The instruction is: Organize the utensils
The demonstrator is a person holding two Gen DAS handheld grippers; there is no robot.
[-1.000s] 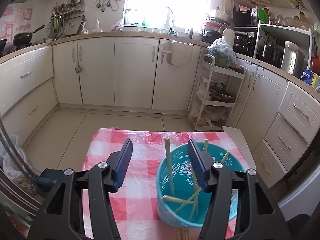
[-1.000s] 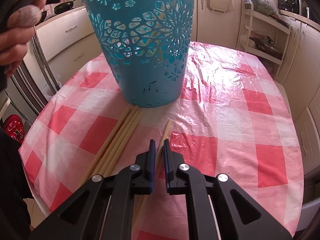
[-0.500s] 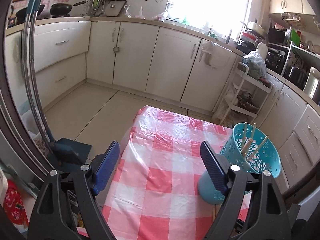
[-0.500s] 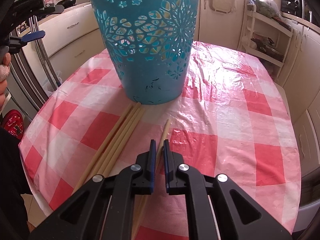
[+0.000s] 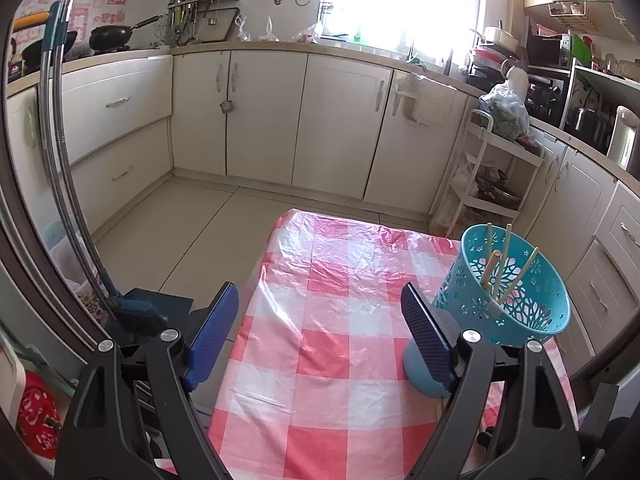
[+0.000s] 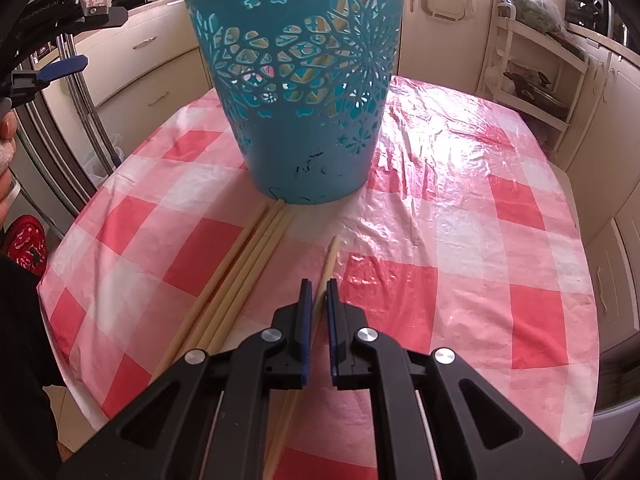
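Note:
A teal cut-out basket (image 6: 296, 80) stands on the pink checked table (image 6: 460, 208) and holds several wooden chopsticks (image 5: 498, 264); it also shows in the left wrist view (image 5: 516, 300). A bundle of chopsticks (image 6: 236, 276) lies on the cloth in front of it. My right gripper (image 6: 317, 286) is shut on a single chopstick (image 6: 330, 256) that lies on the table. My left gripper (image 5: 316, 312) is open and empty, held above the table's left part, left of the basket.
Cream kitchen cabinets (image 5: 340, 120) ring the room. A white shelf cart (image 5: 492, 168) stands beyond the table. A mop and dustpan (image 5: 132, 308) stand at the table's left. A person's hand (image 6: 6, 148) shows at the left edge.
My left gripper has drawn away from above the basket to the left and stays open. My right gripper has stayed shut on the single chopstick, nearly still.

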